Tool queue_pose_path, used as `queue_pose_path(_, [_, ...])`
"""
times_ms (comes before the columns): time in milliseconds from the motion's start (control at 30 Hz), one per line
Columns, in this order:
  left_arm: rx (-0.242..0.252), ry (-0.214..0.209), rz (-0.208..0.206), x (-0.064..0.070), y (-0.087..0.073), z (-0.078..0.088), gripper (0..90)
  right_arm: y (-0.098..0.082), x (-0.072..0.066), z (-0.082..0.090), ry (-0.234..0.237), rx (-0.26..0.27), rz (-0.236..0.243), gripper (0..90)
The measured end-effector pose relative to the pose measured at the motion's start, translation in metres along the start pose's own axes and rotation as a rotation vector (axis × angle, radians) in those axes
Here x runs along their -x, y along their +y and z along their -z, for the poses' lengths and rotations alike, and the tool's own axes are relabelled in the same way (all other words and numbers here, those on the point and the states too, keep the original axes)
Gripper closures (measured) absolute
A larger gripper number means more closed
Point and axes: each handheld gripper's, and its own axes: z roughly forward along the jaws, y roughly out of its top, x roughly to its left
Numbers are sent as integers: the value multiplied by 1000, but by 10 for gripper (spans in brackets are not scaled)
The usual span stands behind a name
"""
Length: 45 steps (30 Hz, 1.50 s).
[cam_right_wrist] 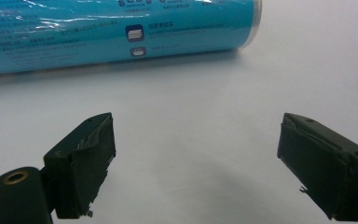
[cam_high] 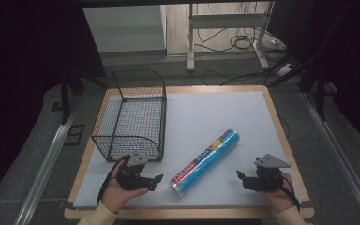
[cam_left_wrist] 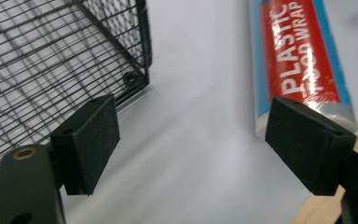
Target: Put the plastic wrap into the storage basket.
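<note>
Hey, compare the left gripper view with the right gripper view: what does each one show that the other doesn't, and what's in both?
Left gripper view alone: the black wire basket, the roll's red label reading PLASTIC FOOD WRAP, and a strip of the table's wooden edge. Right gripper view alone: the roll's plain blue side with small print. Both: the roll lying on the pale mat, seen past a pair of open black jaws.

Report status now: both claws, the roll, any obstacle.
Left claw open, empty. Right claw open, empty. Roll flat on table between them, untouched. Basket beside it, apart.
</note>
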Motion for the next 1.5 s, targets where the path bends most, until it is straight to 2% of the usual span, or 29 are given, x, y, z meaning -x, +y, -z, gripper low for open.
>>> queue_pose_path(300, [5, -20, -16, 7, 13, -3, 176, 0, 0, 1, -2, 5, -4, 116])
queue_pose_path(667, [-2, -56, -35, 21, 36, -16, 175, 1, 1, 2, -13, 7, -4, 117])
queue_pose_path(1033, [-43, -89, -60, 31, 53, -31, 173, 0, 2, 3, -16, 4, 4, 119])
queue_pose_path(1433, [-82, -88, -84, 41, 65, -43, 172, 0, 3, 3, -23, -2, 4, 121])
queue_pose_path(1500, [-88, -117, -82, 44, 69, -45, 171, 0, 3, 3, -16, 13, 9, 121])
